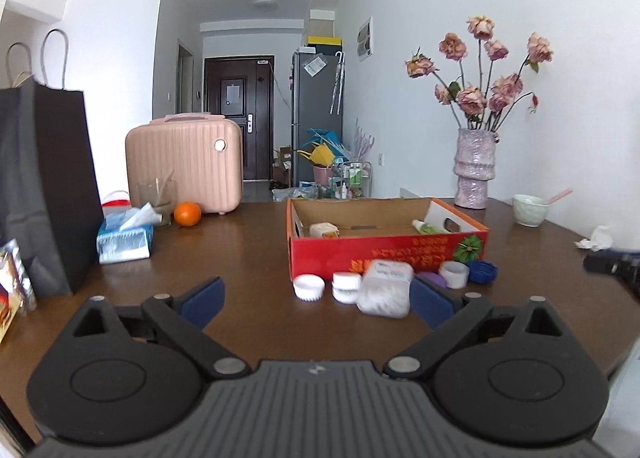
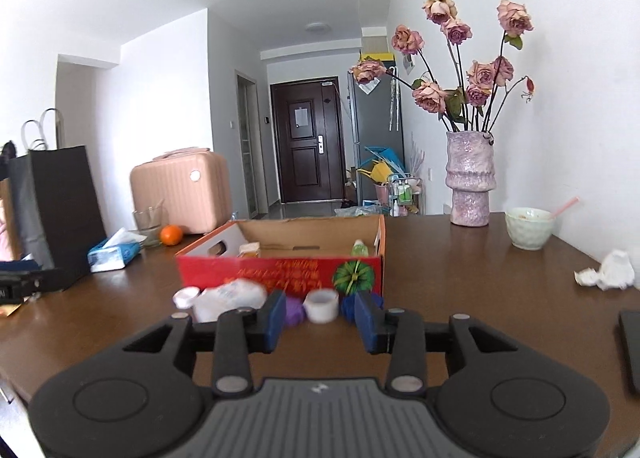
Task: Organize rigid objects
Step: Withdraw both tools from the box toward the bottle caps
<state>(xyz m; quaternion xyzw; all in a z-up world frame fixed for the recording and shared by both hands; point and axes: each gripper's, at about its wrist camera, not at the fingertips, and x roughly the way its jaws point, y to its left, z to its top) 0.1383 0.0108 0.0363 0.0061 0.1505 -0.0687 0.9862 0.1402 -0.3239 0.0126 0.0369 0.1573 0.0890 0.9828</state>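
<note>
Brown worktop [image 1: 248, 242] runs back to a far edge before a hallway, with bare wood left of the red cardboard box [image 1: 384, 254]. Along the box's near wall sit 2 white lids [image 1: 309, 287], a white pack [image 1: 386, 292], a tape roll [image 2: 320, 305] and a blue spool [image 1: 483, 271]. Left hand-held gripper [image 1: 316, 300] hangs spread wide, holding nothing. Right hand-held gripper [image 2: 320, 322] is parted, empty, its fingertips just short of the tape roll.
</note>
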